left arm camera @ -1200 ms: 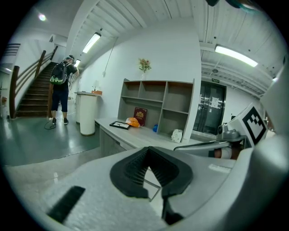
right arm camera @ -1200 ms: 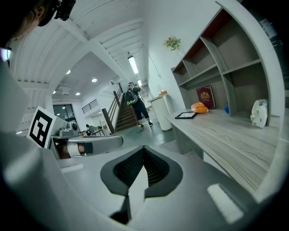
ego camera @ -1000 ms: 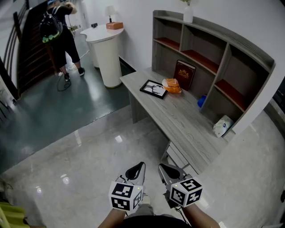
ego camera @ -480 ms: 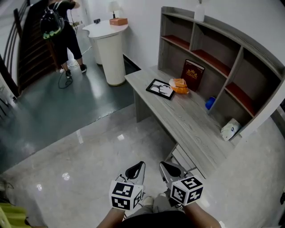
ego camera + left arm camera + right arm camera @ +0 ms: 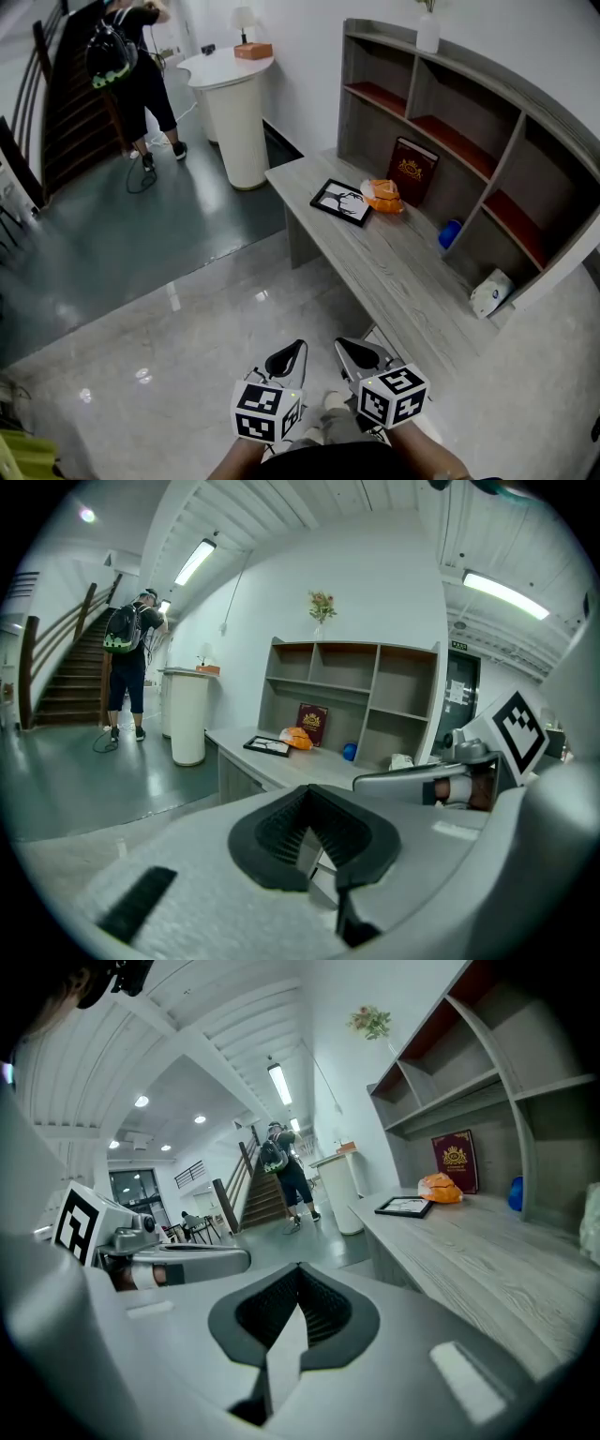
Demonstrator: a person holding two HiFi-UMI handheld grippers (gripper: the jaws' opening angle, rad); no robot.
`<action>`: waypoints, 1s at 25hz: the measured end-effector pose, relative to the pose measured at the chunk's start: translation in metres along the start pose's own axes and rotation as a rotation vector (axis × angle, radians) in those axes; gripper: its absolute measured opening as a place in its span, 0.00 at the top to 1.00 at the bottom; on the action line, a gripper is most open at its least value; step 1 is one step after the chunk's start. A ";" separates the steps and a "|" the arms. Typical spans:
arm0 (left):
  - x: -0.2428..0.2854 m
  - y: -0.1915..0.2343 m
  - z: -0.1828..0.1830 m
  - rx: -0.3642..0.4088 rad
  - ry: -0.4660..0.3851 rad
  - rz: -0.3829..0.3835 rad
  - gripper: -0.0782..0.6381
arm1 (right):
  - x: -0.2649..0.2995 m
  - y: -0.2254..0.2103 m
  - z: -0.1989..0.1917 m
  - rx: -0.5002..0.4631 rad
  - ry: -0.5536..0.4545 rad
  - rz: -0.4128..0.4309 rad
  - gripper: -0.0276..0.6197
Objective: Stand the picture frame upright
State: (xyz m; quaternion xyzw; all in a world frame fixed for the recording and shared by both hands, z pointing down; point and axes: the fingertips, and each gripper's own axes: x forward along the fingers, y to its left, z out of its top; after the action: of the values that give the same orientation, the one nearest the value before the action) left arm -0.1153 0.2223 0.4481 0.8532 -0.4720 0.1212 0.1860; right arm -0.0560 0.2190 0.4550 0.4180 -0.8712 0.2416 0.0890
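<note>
In the head view, both hands are held low and close together at the bottom edge. The left gripper (image 5: 289, 359) and right gripper (image 5: 354, 360) point forward and slightly down over the glossy pale floor (image 5: 187, 356). Each pair of jaws is pressed together with nothing between them. The black rectangular picture frame (image 5: 341, 202) lies flat near the far end of the long grey wood-grain desk (image 5: 412, 291), well apart from both grippers. The desk's near end lies between them and the frame. A crumpled orange bag (image 5: 384, 195) sits just beside the frame. A maroon book (image 5: 412, 171) stands behind the bag against the grey shelf unit (image 5: 487, 122). A small blue ball (image 5: 451, 233) and a white packet (image 5: 491, 293) sit farther along the desk. Beyond a white round counter (image 5: 239, 103), a person with a backpack (image 5: 131, 66) stands by the dark stairs.

The left gripper view shows its ribbed black pads (image 5: 281, 832) meeting at the tips, empty. The flat picture frame (image 5: 267, 746) appears far ahead on the desk, and the right gripper (image 5: 450, 780) is alongside.

The right gripper view shows its jaws closed and empty too. The desk runs along its right side, with the frame (image 5: 403, 1207) lying flat at the far end.

Compared with the earlier head views, the desk and frame sit lower and nearer in the picture. Both grippers keep the same shut, side-by-side pose.
</note>
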 end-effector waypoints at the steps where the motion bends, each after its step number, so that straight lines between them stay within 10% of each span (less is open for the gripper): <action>1: 0.006 0.001 0.003 0.003 -0.002 0.001 0.89 | 0.003 -0.004 0.004 -0.005 0.000 0.004 0.96; 25: 0.119 0.007 0.048 0.031 0.038 0.010 0.89 | 0.053 -0.100 0.045 0.028 0.040 0.038 0.96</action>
State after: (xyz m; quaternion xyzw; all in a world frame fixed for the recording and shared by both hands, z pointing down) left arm -0.0567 0.1076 0.4520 0.8511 -0.4707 0.1459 0.1810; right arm -0.0107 0.1072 0.4691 0.3977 -0.8736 0.2636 0.0959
